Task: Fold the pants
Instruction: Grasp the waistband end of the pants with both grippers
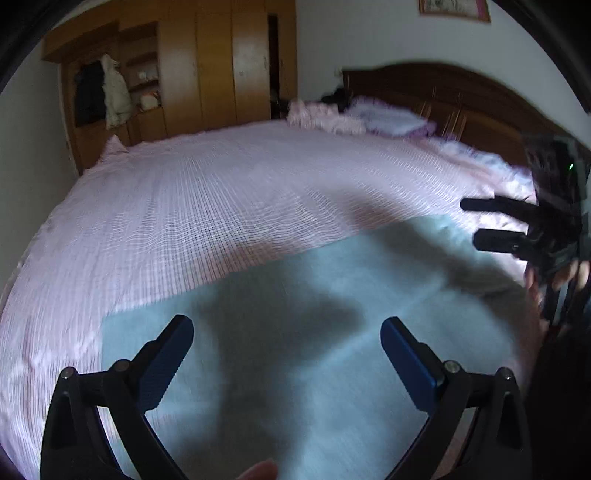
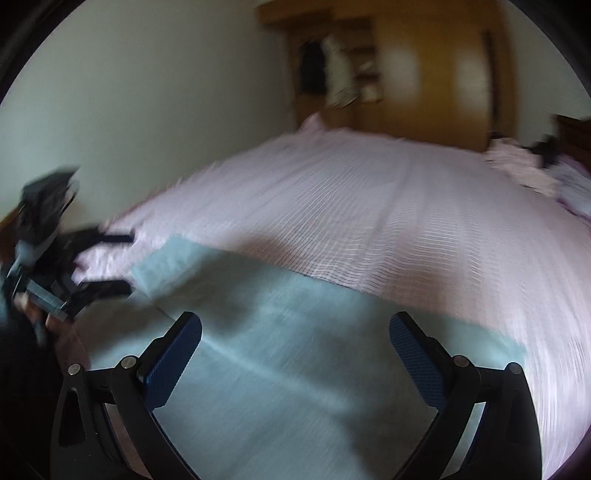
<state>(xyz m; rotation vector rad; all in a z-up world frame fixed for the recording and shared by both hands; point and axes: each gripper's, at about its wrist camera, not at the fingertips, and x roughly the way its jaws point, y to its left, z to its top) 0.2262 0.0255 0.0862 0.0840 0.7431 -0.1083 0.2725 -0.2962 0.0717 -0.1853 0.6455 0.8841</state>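
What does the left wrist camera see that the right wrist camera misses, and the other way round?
Only the left view shows the dark headboard, a framed picture on the wall, and the right hand-held gripper, open. Only the right view shows the left hand-held gripper, open, against a bare wall. Both show the light blue pants spread on the pink bed, the wardrobe, and crumpled bedding at the far end.

Pale blue pants (image 1: 332,332) spread flat on a bed.
Smooth, light blue fabric lies across the near bedcover, with 1 faint lengthwise crease showing.
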